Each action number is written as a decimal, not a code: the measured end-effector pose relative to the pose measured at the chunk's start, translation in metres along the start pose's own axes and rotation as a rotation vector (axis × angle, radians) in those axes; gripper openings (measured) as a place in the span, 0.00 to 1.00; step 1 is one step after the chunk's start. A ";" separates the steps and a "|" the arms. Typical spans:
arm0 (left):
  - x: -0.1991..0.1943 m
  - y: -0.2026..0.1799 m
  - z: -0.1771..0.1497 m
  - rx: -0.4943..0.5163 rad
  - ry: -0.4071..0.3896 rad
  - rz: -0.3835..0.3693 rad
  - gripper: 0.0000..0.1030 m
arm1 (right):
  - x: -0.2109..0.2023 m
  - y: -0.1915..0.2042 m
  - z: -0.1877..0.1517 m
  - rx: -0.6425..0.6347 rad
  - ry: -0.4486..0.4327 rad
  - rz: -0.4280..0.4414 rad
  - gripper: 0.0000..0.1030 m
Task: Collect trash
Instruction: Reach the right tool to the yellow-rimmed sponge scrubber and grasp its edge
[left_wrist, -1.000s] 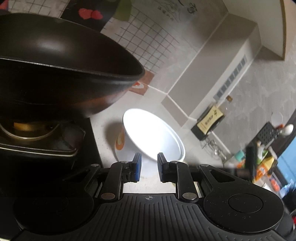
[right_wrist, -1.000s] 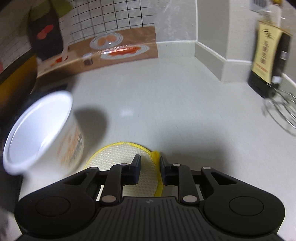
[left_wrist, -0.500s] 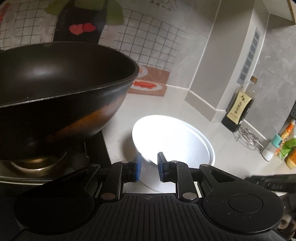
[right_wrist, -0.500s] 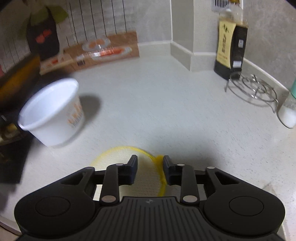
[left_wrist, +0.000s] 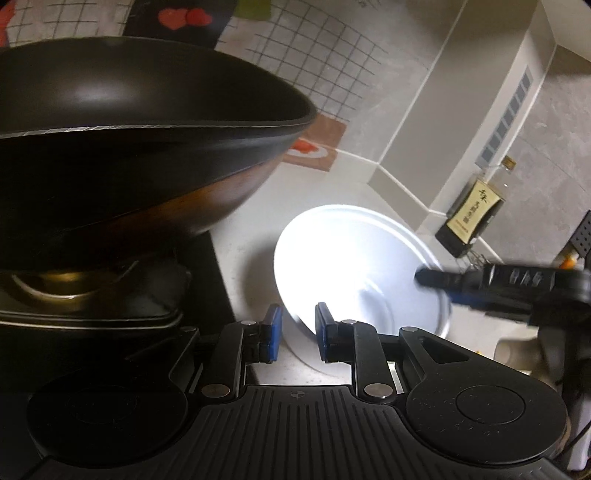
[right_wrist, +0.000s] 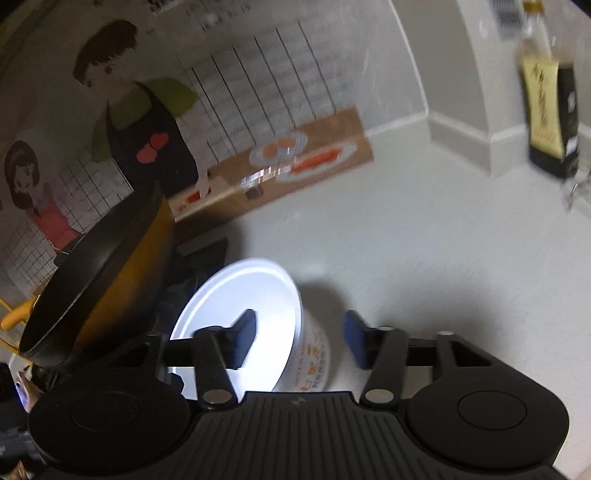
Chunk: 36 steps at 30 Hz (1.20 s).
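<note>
A white paper noodle cup (left_wrist: 354, 266) with orange print stands on the pale counter beside the stove; it also shows in the right wrist view (right_wrist: 258, 317). My left gripper (left_wrist: 297, 332) has its blue pads a small gap apart, with the cup's near rim between them; contact is unclear. My right gripper (right_wrist: 299, 339) is wide open, one finger over the cup's mouth and the other outside its right wall. In the left wrist view the right gripper's fingers (left_wrist: 480, 284) reach over the cup's far rim.
A large black wok (left_wrist: 129, 147) sits on the stove burner (left_wrist: 74, 295) left of the cup; the right wrist view shows it too (right_wrist: 103, 280). A dark sauce bottle (left_wrist: 476, 206) and a wire rack stand at the wall on the right. A brown printed panel (right_wrist: 288, 162) lines the wall's foot.
My right gripper has opened wide and swung left from the yellow mesh disc to straddle the cup's rim. My left gripper stays at the cup's near rim.
</note>
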<state>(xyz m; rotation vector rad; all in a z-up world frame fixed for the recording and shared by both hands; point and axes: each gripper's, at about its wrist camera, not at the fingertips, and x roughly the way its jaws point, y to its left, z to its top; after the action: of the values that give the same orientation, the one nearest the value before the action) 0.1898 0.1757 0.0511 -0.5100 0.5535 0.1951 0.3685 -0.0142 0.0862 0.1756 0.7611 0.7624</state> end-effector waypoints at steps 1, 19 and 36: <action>-0.001 0.002 -0.001 -0.007 -0.001 -0.005 0.26 | 0.006 0.001 -0.003 -0.003 0.026 0.010 0.22; -0.017 -0.017 -0.022 0.027 0.032 -0.179 0.33 | -0.048 -0.008 -0.063 -0.011 0.228 0.060 0.21; -0.016 -0.009 -0.027 0.005 0.038 -0.178 0.32 | -0.088 -0.057 -0.049 -0.036 -0.026 -0.236 0.63</action>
<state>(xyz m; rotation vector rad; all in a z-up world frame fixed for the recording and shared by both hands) 0.1667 0.1532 0.0438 -0.5558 0.5426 0.0147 0.3250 -0.1212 0.0772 0.0611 0.7286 0.5483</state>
